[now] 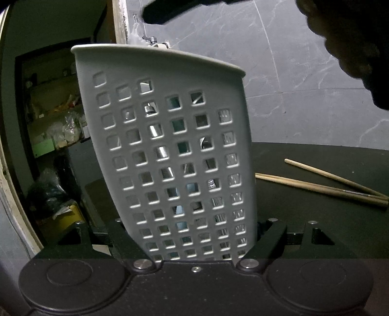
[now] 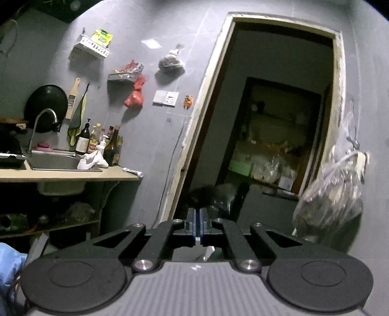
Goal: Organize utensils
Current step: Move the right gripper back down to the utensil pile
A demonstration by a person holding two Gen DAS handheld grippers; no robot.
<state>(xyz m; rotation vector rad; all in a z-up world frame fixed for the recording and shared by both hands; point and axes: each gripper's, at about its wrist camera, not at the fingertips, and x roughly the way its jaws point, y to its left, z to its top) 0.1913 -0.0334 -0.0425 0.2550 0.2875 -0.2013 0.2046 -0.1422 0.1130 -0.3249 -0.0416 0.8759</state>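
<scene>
A grey perforated utensil holder [image 1: 165,145] stands tilted between the fingers of my left gripper [image 1: 194,231], which is shut on its lower part. Through its square holes I see shiny metal utensils [image 1: 155,131] and something blue [image 1: 182,226]. Wooden chopsticks [image 1: 323,187] lie on the dark table [image 1: 316,226] to the right of the holder. My right gripper [image 2: 199,226] is shut, its blue pads [image 2: 192,223] pressed together, and it faces a doorway. A small pale, shiny piece [image 2: 206,252] shows just below the pads; whether it is held is unclear.
A dark blurred shape [image 1: 175,9] hangs above the holder's rim, and another dark mass [image 1: 352,48] fills the upper right. A sink counter [image 2: 73,175] with bottles stands far left in the right wrist view. A plastic bag [image 2: 333,194] hangs right of the doorway [image 2: 267,121].
</scene>
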